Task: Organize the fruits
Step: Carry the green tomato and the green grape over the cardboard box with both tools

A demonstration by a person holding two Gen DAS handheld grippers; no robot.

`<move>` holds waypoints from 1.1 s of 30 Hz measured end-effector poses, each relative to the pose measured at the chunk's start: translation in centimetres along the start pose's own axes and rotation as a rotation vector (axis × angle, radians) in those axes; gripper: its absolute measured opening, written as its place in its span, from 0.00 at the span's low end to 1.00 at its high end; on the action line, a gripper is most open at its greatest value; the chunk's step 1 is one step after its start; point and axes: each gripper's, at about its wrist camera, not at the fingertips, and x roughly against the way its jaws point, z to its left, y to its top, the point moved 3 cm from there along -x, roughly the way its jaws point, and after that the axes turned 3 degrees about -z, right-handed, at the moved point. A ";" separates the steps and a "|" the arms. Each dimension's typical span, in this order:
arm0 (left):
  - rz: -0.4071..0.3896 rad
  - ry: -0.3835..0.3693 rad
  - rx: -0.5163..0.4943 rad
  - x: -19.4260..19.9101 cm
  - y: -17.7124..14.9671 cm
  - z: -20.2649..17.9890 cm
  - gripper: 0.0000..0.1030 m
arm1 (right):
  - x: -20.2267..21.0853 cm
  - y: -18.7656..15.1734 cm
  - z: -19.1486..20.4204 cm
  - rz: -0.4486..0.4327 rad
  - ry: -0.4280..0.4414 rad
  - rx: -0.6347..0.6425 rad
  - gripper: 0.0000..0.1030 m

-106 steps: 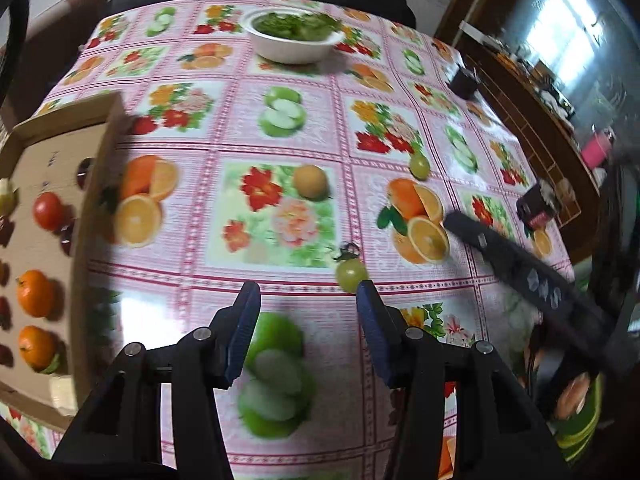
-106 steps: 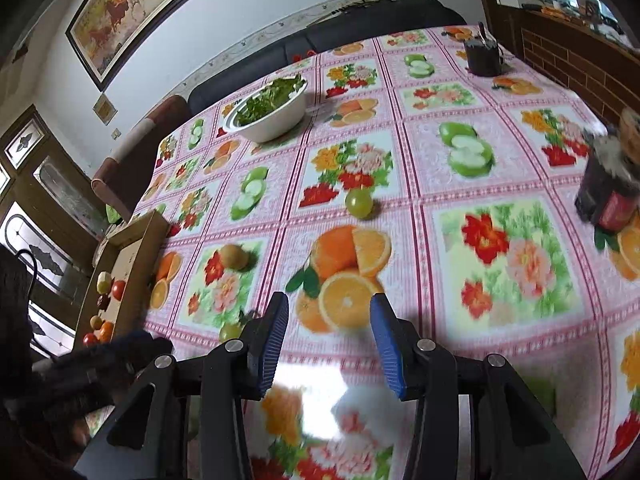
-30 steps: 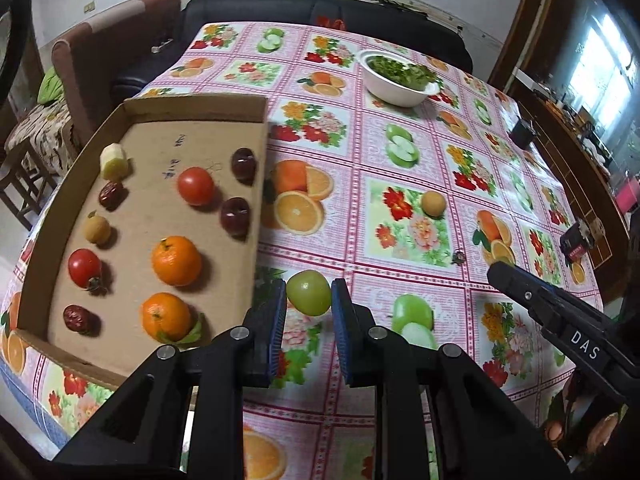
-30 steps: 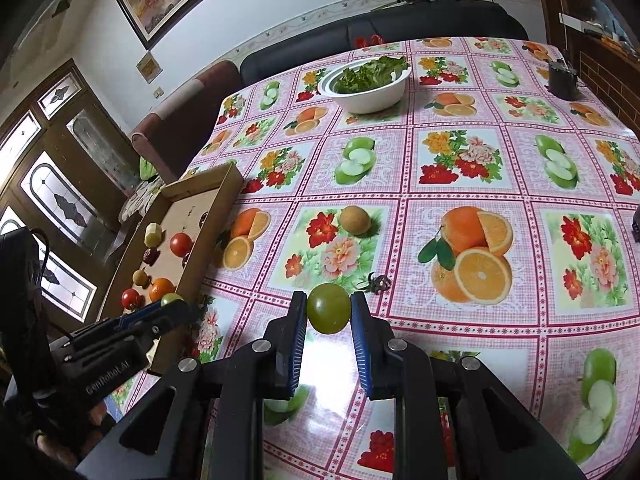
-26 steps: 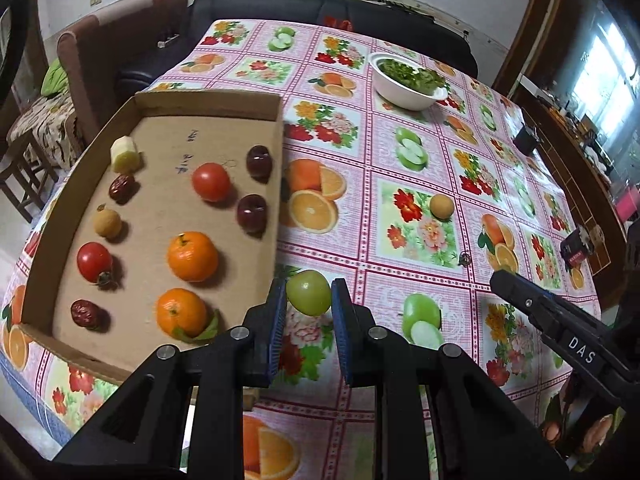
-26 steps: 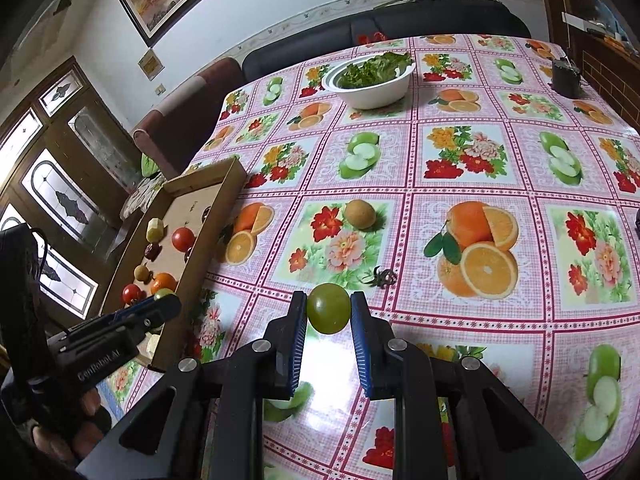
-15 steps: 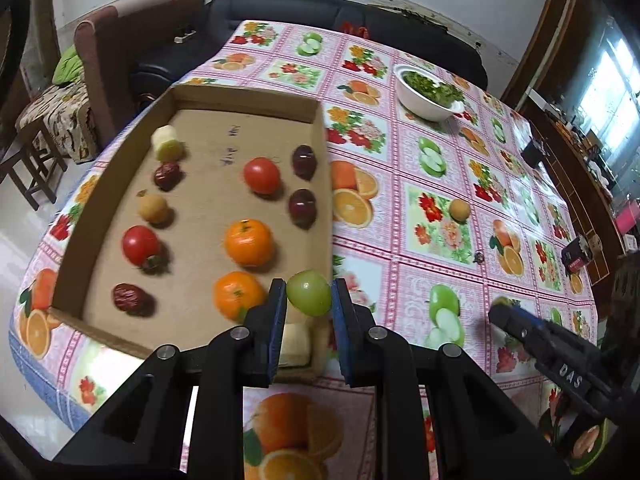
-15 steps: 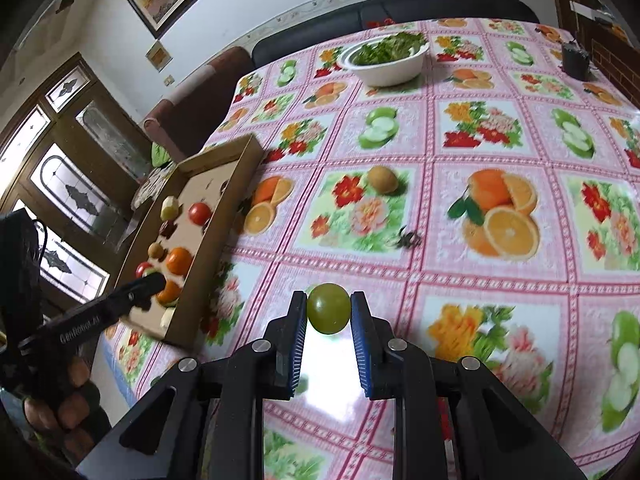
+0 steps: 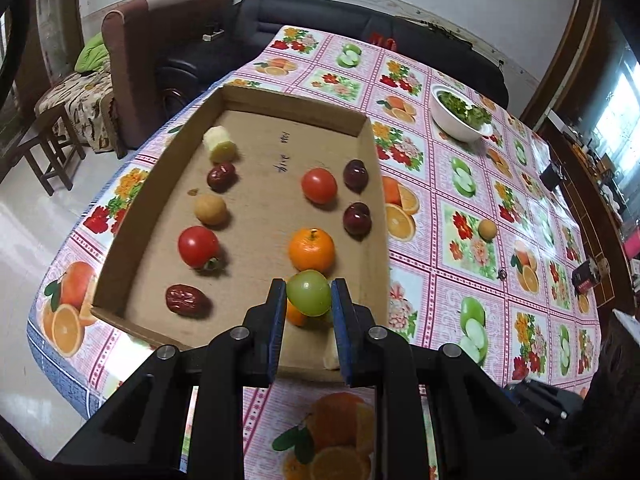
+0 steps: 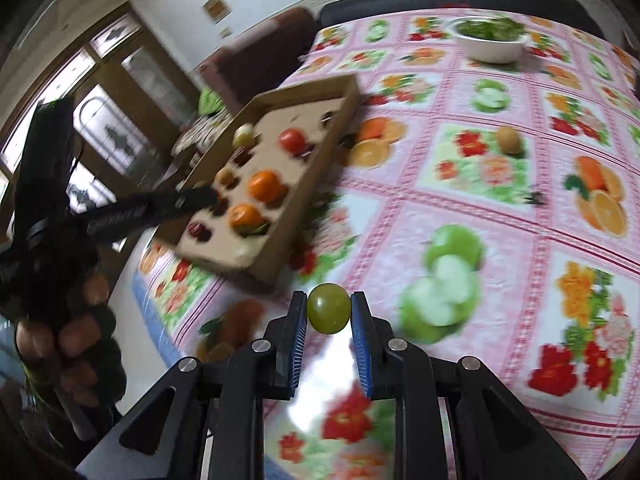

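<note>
While over cardboard tray (image 9: 372, 184) | left gripper (image 9: 308, 300) clamps green fruit (image 9: 309, 293)

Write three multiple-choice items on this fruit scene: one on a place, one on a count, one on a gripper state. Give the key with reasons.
1. Where is the white bowl of greens?
A. In the cardboard tray
B. On the tablecloth beyond the tray
C. On the sofa

2. How many red tomatoes lie in the cardboard tray?
A. Two
B. Four
C. None

3. The left gripper is:
A. Open and empty
B. Shut on a green fruit
C. Shut on an orange

Key: B, the bowl stands on the cloth; A, two red tomatoes show; B, the pads squeeze the green fruit.
</note>
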 end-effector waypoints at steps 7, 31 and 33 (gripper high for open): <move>0.004 0.010 0.020 -0.5 0.3 0.8 0.19 | -0.9 1.3 1.6 -0.005 0.011 0.039 0.22; -0.008 0.042 0.105 -3.3 5.5 5.0 0.20 | -6.3 16.3 1.7 -0.112 0.030 0.020 0.24; -0.002 0.037 0.104 -3.8 5.7 4.8 0.20 | -7.1 16.9 1.9 -0.107 0.032 0.024 0.24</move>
